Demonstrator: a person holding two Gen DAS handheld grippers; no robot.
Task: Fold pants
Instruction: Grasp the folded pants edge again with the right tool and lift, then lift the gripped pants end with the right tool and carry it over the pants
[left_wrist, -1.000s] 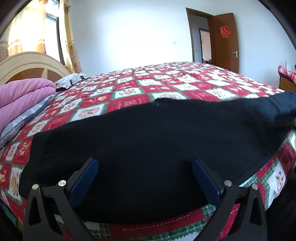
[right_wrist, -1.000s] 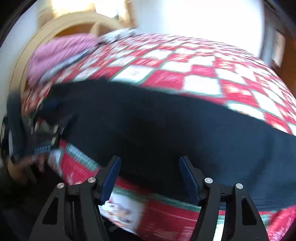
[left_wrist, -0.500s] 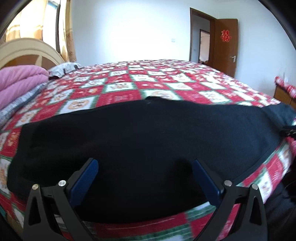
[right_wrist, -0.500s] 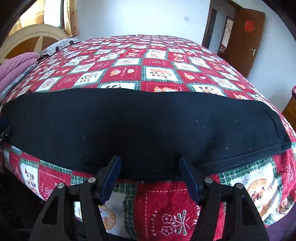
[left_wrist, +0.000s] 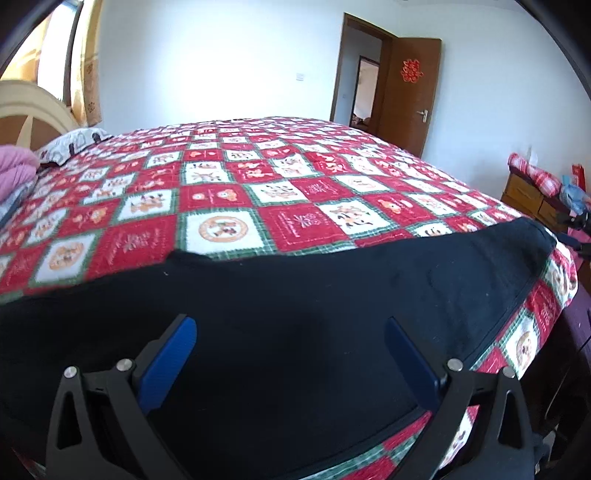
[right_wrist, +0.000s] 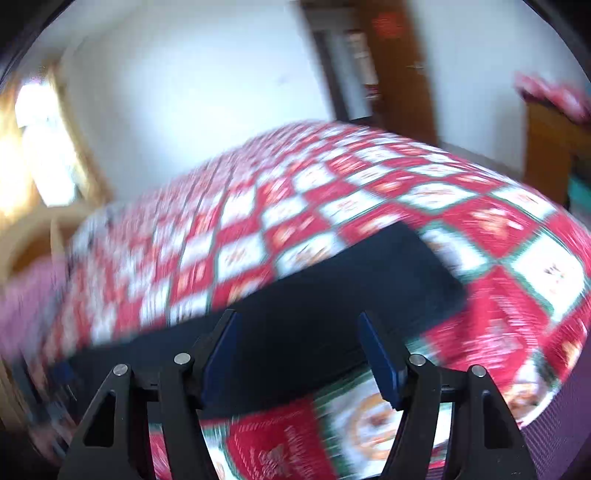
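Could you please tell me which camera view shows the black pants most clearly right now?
The left wrist view: it is sharp, and the black pants stretch along the near edge of the bed almost across the frame. The right wrist view is motion-blurred and shows only their right end on the quilt.

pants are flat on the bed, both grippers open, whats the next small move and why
Probably lower the right gripper onto the near edge of the black pants and close. Its jaws stand apart, empty, and the pants lie spread flat along the quilt edge, unfolded.
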